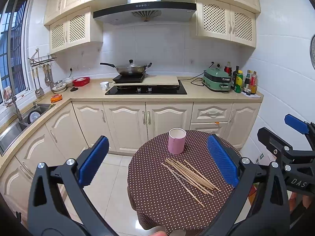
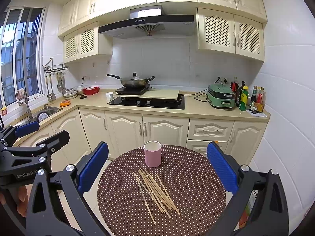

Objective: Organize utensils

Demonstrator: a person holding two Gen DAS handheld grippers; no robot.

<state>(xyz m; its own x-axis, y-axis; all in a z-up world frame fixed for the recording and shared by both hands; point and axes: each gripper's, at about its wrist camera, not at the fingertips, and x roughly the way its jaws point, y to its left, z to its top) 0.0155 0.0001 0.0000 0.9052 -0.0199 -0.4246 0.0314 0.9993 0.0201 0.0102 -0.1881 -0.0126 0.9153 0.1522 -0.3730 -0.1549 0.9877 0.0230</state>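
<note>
Both claws hang wide open and empty. The chopsticks point(image 2: 156, 193) lie loose on the worktop point(image 2: 196, 196) before the pink cup point(image 2: 152, 156), running diagonally, dead ahead of the right claw point(image 2: 157, 169); left claw point(image 1: 157, 161) sits off-side.

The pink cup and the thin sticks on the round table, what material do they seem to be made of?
The pink cup looks like paper or thin card: matte pink wall, white inside, and a visible seam; plastic cannot be excluded. The sticks look like bare bamboo or wood: pale tan, unvarnished, very thin and straight. The tablecloth under them seems to be fabric, brown with white dots, hanging in folds at the edge.
</note>
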